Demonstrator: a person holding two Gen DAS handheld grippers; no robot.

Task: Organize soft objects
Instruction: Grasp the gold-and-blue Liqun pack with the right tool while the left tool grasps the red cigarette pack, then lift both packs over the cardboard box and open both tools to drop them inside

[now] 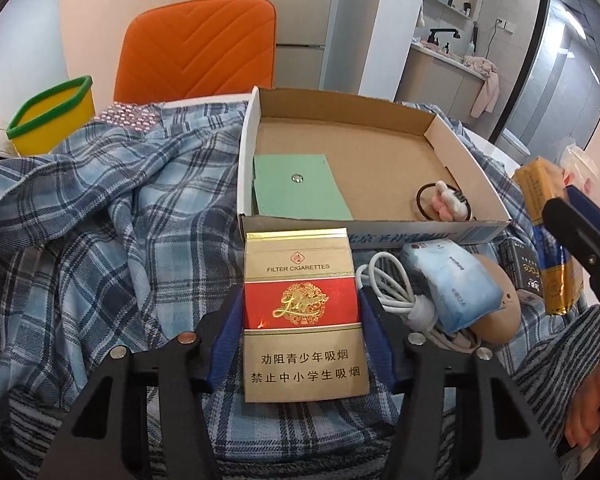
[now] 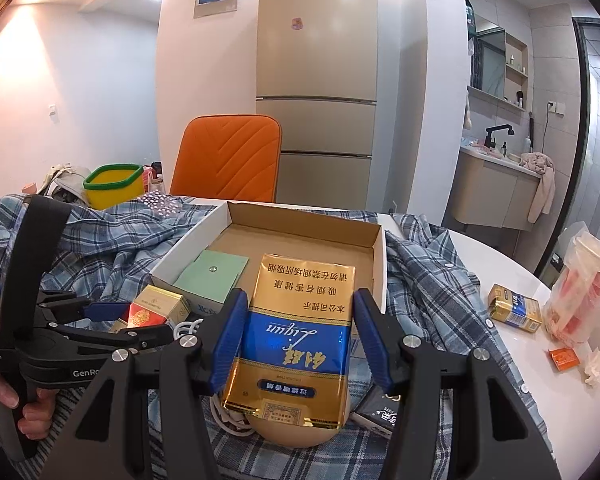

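Observation:
My left gripper (image 1: 300, 300) is shut on a red and gold cigarette pack (image 1: 302, 320), held just in front of the open cardboard box (image 1: 248, 152). My right gripper (image 2: 298, 308) is shut on a blue and gold cigarette pack (image 2: 300, 336), held near the box (image 2: 380, 264). The box holds a green card (image 1: 300, 192) and a hair tie (image 1: 444, 200). The right gripper with its pack shows at the right of the left wrist view (image 1: 548, 240). The left gripper with its pack shows at the left of the right wrist view (image 2: 156, 312).
A blue plaid shirt (image 1: 100, 220) covers the table under the box. A white cable (image 1: 396, 292), a tissue pack (image 1: 456, 284), a beige round object (image 1: 500, 300) and a dark pack (image 1: 520, 264) lie before the box. A yellow bin (image 1: 52, 120) and orange chair (image 1: 196, 48) stand behind. Another pack (image 2: 516, 308) lies right.

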